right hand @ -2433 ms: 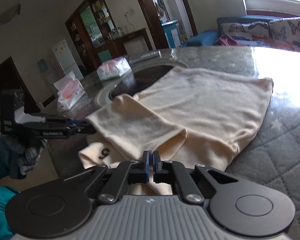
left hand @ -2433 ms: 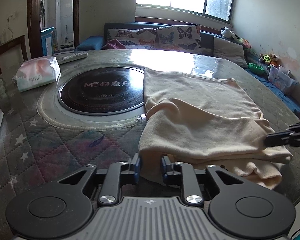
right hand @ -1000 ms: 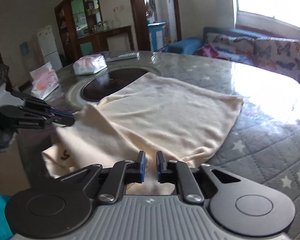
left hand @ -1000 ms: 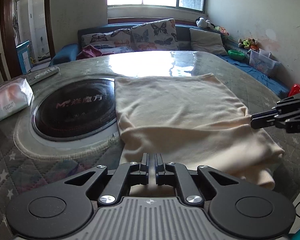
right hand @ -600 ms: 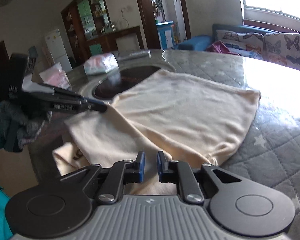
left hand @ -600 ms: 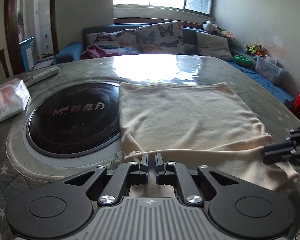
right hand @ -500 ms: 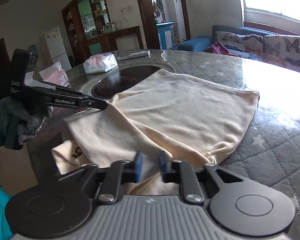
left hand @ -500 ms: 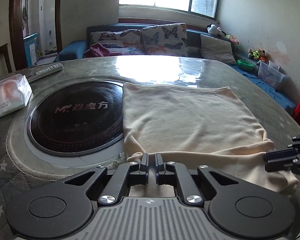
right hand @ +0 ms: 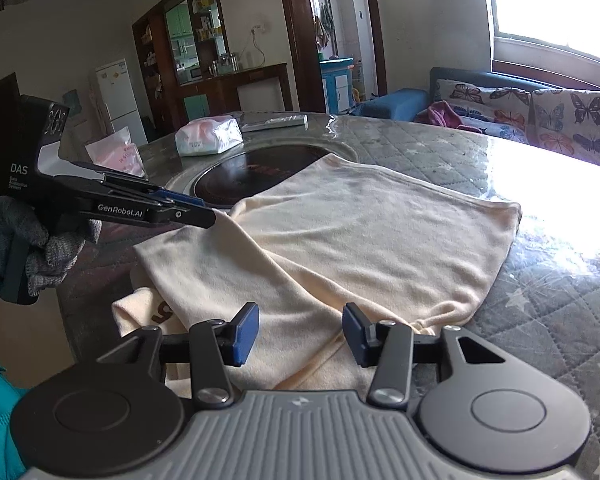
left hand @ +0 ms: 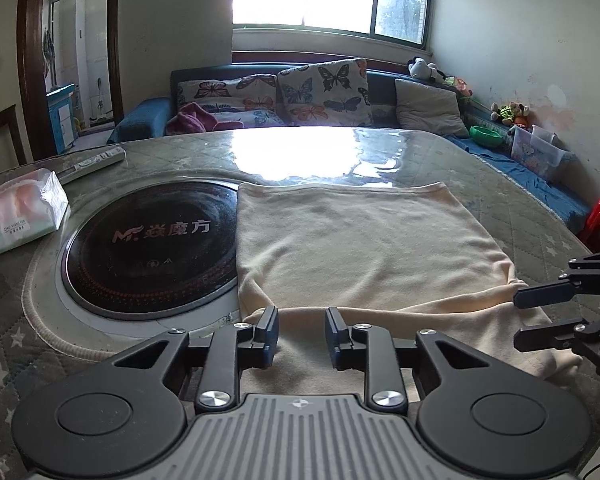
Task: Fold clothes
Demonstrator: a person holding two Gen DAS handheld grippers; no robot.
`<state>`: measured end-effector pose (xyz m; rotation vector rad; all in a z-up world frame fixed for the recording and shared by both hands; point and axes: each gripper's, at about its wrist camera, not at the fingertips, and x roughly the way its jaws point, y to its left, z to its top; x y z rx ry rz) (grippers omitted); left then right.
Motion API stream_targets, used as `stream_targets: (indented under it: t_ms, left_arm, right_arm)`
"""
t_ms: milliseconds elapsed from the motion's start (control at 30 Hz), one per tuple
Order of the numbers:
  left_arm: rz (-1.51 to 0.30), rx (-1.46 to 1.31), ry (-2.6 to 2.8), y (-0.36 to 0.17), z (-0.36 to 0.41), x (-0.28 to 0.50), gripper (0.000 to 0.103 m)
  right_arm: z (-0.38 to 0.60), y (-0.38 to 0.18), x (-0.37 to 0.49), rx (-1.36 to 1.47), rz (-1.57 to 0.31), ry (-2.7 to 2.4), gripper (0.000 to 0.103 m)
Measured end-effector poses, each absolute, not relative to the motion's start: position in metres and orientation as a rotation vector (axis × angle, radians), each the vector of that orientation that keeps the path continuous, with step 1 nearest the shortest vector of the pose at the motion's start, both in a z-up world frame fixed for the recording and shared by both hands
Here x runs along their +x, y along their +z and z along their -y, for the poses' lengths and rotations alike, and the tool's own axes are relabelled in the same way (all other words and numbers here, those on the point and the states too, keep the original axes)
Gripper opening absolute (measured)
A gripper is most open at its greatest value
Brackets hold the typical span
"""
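Both grips on the cream garment (left hand: 364,248) have just been let go. The jaws of the left hand-held gripper (left hand: 302,332) have just been opening and now stand spread, with the near fold edge lying loose between and under them rather than pinched. The jaws of the right hand-held gripper (right hand: 300,334) have likewise just been opening, and wider; the cloth is seen lying flat between its blue pads (right hand: 246,332), untouched by either.

Compared with a couple of seconds ago, when a raised flap was being carried across, the garment is now laid doubled over on itself. From this it is judged that one fold has been completed and released, and that a further fold or a smoothing pass is probably what remains.

The garment is spread on the quilted desk (left hand: 500,184), its left edge overlapping the dark round cooktop (left hand: 148,248). In the left wrist view it extends from the gripper toward 12 o'clock, with the right hand-held gripper's fingers at about 3 o'clock, by the fold's right corner. In the right wrist view it runs toward 12 and 1 o'clock, and the left hand-held gripper is seen at 10 o'clock with its tip at the cloth's corner; whether it actually touches there cannot be told for certain.
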<state>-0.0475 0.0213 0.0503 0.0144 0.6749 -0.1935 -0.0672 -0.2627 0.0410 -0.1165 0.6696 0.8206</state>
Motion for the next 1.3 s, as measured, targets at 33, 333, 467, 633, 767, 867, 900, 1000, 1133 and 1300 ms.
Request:
stream_targets:
  t_ms: [33, 333, 467, 633, 767, 867, 900, 1000, 1133, 1300]
  left_arm:
    - [-0.674, 0.02, -0.201, 0.051, -0.02, -0.048, 0.028]
    - [-0.651, 0.115, -0.26, 0.052, 0.0, -0.051, 0.031]
    - [-0.638, 0.15, -0.286, 0.051, 0.006, -0.046, 0.031]
    - [-0.634, 0.182, -0.317, 0.047, 0.01, -0.04, 0.031]
    - [-0.643, 0.204, -0.307, 0.042, 0.01, -0.038, 0.031]
    - [-0.65, 0.193, -0.282, 0.04, 0.005, -0.035, 0.031]
    - [-0.653, 0.189, -0.271, 0.039, 0.003, -0.035, 0.031]
    - [-0.657, 0.172, -0.244, 0.038, -0.003, -0.034, 0.031]
    - [-0.646, 0.155, -0.235, 0.042, -0.007, -0.037, 0.031]
    - [-0.637, 0.156, -0.285, 0.048, 0.0, -0.044, 0.031]
  right_arm:
    - [0.262, 0.041, -0.067, -0.117, -0.669, 0.821, 0.047]
    - [0.265, 0.037, -0.061, -0.11, -0.679, 0.79, 0.047]
    - [0.268, 0.034, -0.056, -0.084, -0.705, 0.789, 0.045]
    - [0.265, 0.03, -0.053, -0.076, -0.718, 0.776, 0.025]
    - [0.267, 0.038, -0.057, -0.073, -0.675, 0.759, 0.007]
    - [0.268, 0.044, -0.06, -0.091, -0.626, 0.733, 0.007]
    - [0.267, 0.044, -0.058, -0.102, -0.63, 0.733, 0.008]
    - [0.267, 0.036, -0.054, -0.109, -0.677, 0.718, 0.011]
    - [0.272, 0.041, -0.059, -0.096, -0.644, 0.716, 0.013]
    - [0.267, 0.049, -0.064, -0.105, -0.618, 0.774, 0.025]
